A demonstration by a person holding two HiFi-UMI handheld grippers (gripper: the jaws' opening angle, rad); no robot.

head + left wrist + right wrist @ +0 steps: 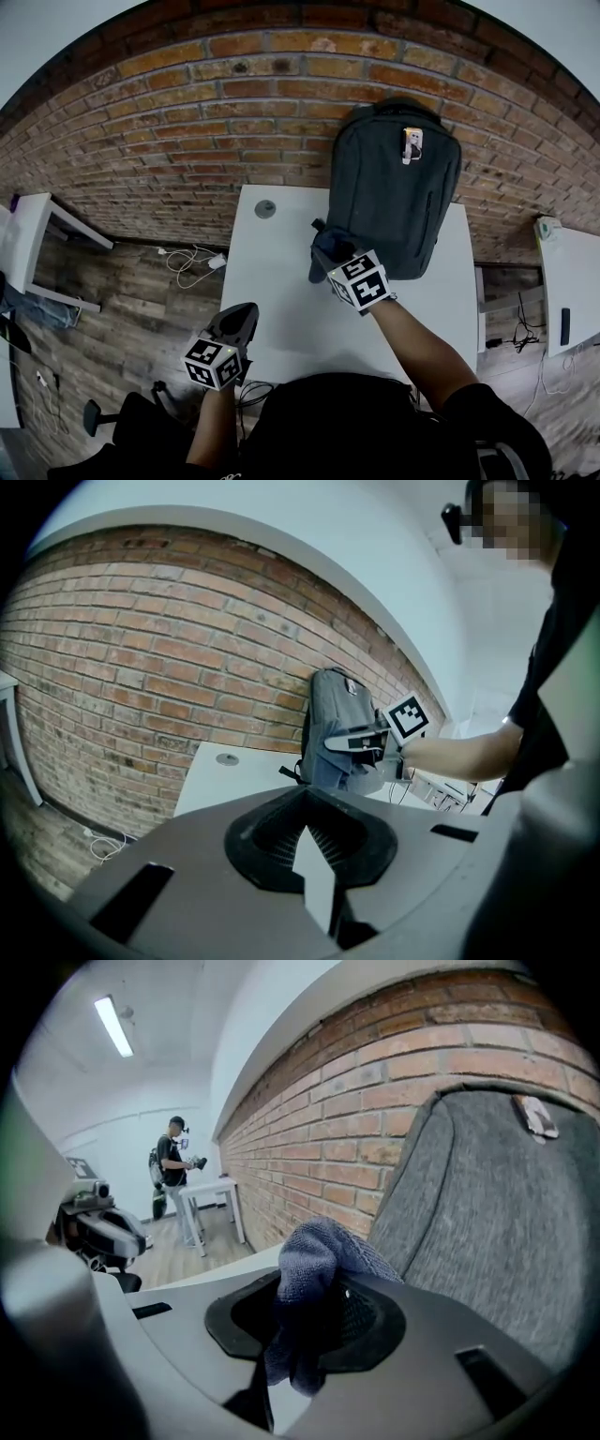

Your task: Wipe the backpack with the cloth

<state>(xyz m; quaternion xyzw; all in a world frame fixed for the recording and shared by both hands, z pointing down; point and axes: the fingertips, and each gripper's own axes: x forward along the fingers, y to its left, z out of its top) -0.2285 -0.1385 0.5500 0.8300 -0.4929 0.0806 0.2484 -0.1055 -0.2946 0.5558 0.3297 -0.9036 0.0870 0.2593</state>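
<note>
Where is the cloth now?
The cloth is pinched in the right gripper, right of centre in the head view, by the lower left corner of the backpack.

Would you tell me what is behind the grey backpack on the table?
The brick wall rises directly behind the backpack, which stands upright at the far edge of the white table. Its body covers the wall just behind it, so whether they touch cannot be seen.

backpack [487, 1204] cropped right, tag [412, 145] print unreadable

The right tool [325, 259] holds the cloth [330, 242] at a lower corner of the backpack [394, 187], the left tool [238, 321] well apart.
</note>
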